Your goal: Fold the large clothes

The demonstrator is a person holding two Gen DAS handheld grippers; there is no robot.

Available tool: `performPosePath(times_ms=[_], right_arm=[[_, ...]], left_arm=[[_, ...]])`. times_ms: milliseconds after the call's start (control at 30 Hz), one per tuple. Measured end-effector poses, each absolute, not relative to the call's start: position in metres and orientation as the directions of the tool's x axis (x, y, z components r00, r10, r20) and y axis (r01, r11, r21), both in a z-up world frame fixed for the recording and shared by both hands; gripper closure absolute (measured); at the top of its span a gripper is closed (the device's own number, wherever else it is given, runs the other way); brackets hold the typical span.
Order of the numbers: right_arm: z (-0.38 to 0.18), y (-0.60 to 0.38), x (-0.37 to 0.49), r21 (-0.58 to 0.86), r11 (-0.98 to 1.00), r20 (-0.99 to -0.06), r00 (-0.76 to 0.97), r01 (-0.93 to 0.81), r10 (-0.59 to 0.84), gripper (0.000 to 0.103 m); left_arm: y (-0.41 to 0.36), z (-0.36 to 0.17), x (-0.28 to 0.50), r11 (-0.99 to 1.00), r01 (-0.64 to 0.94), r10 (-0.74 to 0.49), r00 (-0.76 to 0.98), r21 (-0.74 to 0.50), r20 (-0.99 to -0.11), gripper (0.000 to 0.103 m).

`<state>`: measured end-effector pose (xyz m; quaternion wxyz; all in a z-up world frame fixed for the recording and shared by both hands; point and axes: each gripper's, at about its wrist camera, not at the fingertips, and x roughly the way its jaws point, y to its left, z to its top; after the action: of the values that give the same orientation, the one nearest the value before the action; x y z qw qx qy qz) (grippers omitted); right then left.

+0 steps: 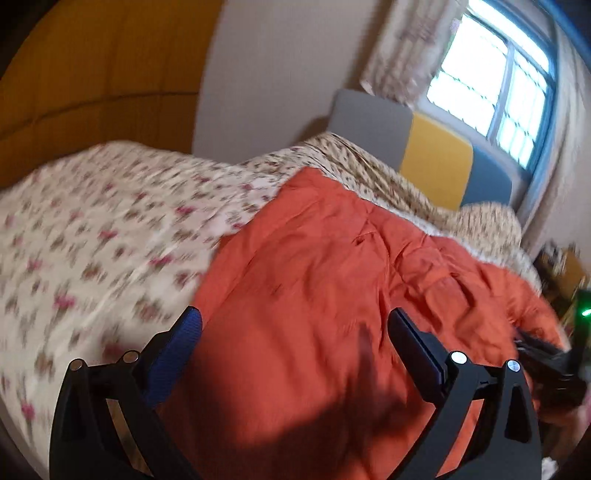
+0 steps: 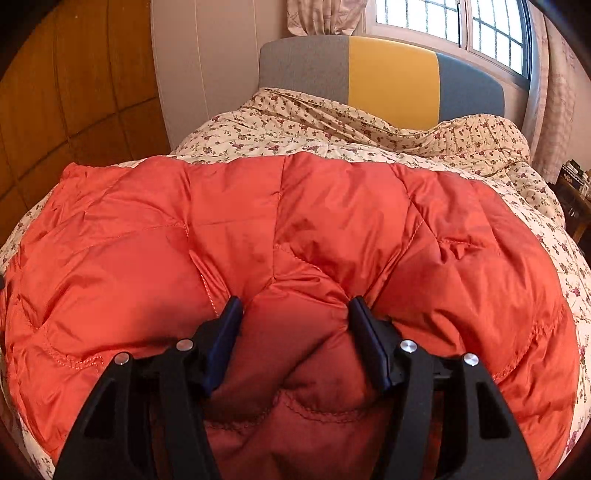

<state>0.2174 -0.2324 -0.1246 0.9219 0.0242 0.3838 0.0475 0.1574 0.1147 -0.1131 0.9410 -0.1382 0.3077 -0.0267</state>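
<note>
Jacket: orange quilted jacket (image 2: 295, 229) spread flat across the bed (image 2: 461, 155), on the flowered bedspread (image 1: 92, 229); it fills most of the right wrist view.
Jacket edges: far edge runs straight across the bed, well short of the headboard (image 2: 391, 81); in the right wrist view, flowered cloth shows past its left and right edges.
Right tool: right tool (image 2: 295, 310) is partly open — a puffed fold of the jacket bulges up between its two fingers (image 2: 229, 332), and both pads press into the fabric.
Left tool: left tool (image 1: 295, 321) is wide open above the jacket, holding nothing; the view is motion-blurred, so whether it touches the fabric is hard to tell.
Open room: bare bedspread lies to the left of the jacket in the left wrist view, and a rumpled band of it lies between jacket and headboard.
Surroundings: wooden panelling (image 2: 74, 110) left of the bed — window (image 2: 454, 22) and curtain (image 2: 325, 14) behind the headboard.
Containers: cluttered furniture (image 2: 576, 192) beside the bed at right, contents too small to tell.
</note>
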Motion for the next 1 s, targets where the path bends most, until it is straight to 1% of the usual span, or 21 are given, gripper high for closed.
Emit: performPosePath(times_ms=[67,133,200,333,500,533,633,767,833,933,967,1000], right_arm=[[-0.124,-0.232,0.217,0.08,0.994,-0.706,0.7,-0.07,0.106,0.043],[-0.123,-0.231,0.215,0.077,0.994,-0.707,0.699,-0.073,0.106,0.042],[-0.121,-0.231,0.214,0.075,0.995,-0.715,0.692,-0.071,0.103,0.042],[-0.115,-0.227,0.213,0.072,0.995,-0.733,0.674,-0.065,0.097,0.042],[-0.107,-0.226,0.204,0.081,0.995,-0.738,0.667,-0.066,0.104,0.042],[-0.106,-0.225,0.201,0.08,0.995,-0.738,0.667,-0.067,0.104,0.042],[-0.1,-0.224,0.194,0.093,0.994,-0.73,0.675,-0.06,0.109,0.042],[-0.091,-0.227,0.18,0.139,0.989,-0.711,0.69,-0.05,0.135,0.042],[-0.084,-0.227,0.171,0.15,0.988,-0.699,0.701,-0.047,0.14,0.042],[-0.075,-0.225,0.153,0.165,0.984,-0.688,0.708,-0.062,0.16,0.042],[-0.072,-0.224,0.147,0.169,0.983,-0.686,0.708,-0.072,0.169,0.043],[-0.07,-0.222,0.141,0.172,0.982,-0.686,0.705,-0.083,0.18,0.044]], left_arm=[[0.127,-0.119,0.143,0.938,-0.095,-0.131,0.791,-0.332,-0.597,0.003],[0.14,-0.128,0.133,0.898,-0.151,-0.16,0.762,-0.412,-0.628,0.003],[0.15,-0.139,0.124,0.849,-0.189,-0.204,0.744,-0.493,-0.636,0.003],[0.147,-0.142,0.123,0.832,-0.17,-0.256,0.728,-0.529,-0.636,0.003],[0.135,-0.152,0.13,0.72,-0.125,-0.421,0.702,-0.682,-0.574,0.003],[0.132,-0.152,0.129,0.71,-0.116,-0.436,0.702,-0.695,-0.563,0.003],[0.123,-0.153,0.123,0.703,-0.088,-0.456,0.706,-0.706,-0.542,0.003],[0.133,-0.159,0.126,0.637,-0.11,-0.472,0.728,-0.763,-0.498,0.003],[0.134,-0.158,0.13,0.634,-0.121,-0.469,0.726,-0.764,-0.504,0.003],[0.135,-0.158,0.131,0.607,-0.171,-0.464,0.717,-0.776,-0.52,0.014],[0.136,-0.158,0.127,0.595,-0.204,-0.456,0.711,-0.778,-0.535,0.019],[0.136,-0.157,0.121,0.586,-0.233,-0.446,0.707,-0.776,-0.549,0.02]])
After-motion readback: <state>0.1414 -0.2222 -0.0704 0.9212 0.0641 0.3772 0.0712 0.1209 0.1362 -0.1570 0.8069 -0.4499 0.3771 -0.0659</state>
